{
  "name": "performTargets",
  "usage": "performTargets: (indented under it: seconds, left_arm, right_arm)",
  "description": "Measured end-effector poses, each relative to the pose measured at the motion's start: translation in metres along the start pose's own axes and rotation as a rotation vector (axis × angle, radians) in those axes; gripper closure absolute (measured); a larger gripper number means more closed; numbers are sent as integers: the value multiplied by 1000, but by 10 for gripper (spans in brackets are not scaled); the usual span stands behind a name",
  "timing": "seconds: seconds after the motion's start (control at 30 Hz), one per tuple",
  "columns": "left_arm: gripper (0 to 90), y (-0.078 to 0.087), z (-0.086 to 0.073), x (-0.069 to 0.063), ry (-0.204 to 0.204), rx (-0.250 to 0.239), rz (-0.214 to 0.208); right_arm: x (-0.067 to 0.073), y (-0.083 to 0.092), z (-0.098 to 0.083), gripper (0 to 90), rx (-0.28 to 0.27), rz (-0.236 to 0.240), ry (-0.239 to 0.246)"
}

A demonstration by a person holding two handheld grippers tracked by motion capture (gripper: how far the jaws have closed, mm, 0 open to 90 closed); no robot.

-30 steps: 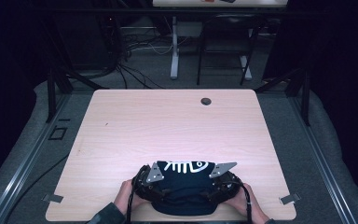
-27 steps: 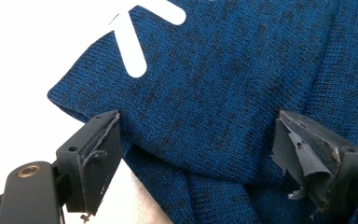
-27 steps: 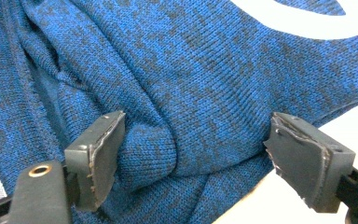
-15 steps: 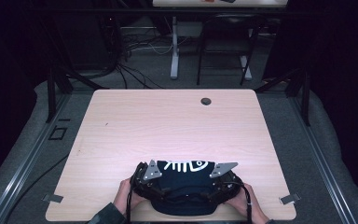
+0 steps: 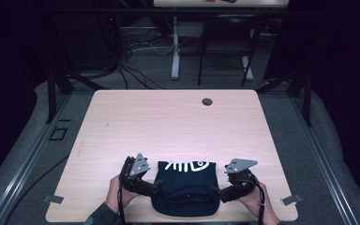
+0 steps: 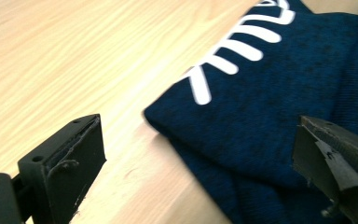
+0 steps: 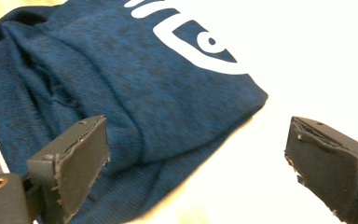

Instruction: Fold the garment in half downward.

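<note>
A folded dark blue garment [image 5: 185, 187] with a white fish-bone print lies at the table's near edge, between my two grippers. My left gripper [image 5: 151, 186] is at its left side, held in a hand. In the left gripper view it [image 6: 200, 177] stands open, and the garment's corner [image 6: 279, 93] lies between the jaws and beyond them. My right gripper [image 5: 219, 192] is at the garment's right side. Its own view shows it [image 7: 200, 163] open too, one jaw over the cloth [image 7: 121, 79] and the other over bare table.
The light wooden table [image 5: 168, 126] stretches away beyond the garment, with a round cable hole [image 5: 207, 101] near its far edge. Past the table are desk legs and cables on a grey floor.
Both grippers have drawn a little outward from the garment's sides. The garment stays in place near the front edge.
</note>
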State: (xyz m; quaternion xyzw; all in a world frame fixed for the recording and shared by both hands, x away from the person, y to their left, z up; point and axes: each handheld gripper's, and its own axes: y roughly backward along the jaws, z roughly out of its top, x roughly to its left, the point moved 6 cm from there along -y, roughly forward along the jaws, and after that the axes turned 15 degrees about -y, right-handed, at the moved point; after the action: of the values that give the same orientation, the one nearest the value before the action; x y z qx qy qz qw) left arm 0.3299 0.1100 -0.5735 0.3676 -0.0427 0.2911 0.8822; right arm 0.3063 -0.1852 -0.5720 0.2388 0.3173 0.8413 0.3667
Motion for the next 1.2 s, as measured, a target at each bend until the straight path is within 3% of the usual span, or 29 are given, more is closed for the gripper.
performTargets:
  seconds: [0.13, 0.43, 0.47, 0.67, 0.9, 1.0, 1.2]
  left_arm:
    - [21, 4, -7, 9, 24, -1, 33]
    - [7, 1, -30, 27, 76, 47, 85]
    - [6, 0, -33, 29, 78, 55, 87]
    - [2, -7, -47, 36, 90, 111, 86]
    - [3, -14, -62, 45, 115, 142, 98]
    - [2, -17, -68, 47, 142, 152, 76]
    - [5, -19, -71, 50, 154, 157, 77]
  right_arm:
    - [-10, 9, 0, 63, -47, -24, -26]
    - [-34, 12, -12, 51, -33, -85, -85]
    - [-41, 10, -16, 48, -10, -97, -95]
    - [-56, 5, -24, 30, 26, -130, -119]
    - [-74, -2, -34, 0, 56, -174, -158]
    - [-79, -3, -36, 0, 53, -177, -176]
    - [-84, -9, -41, 0, 76, -175, -193]
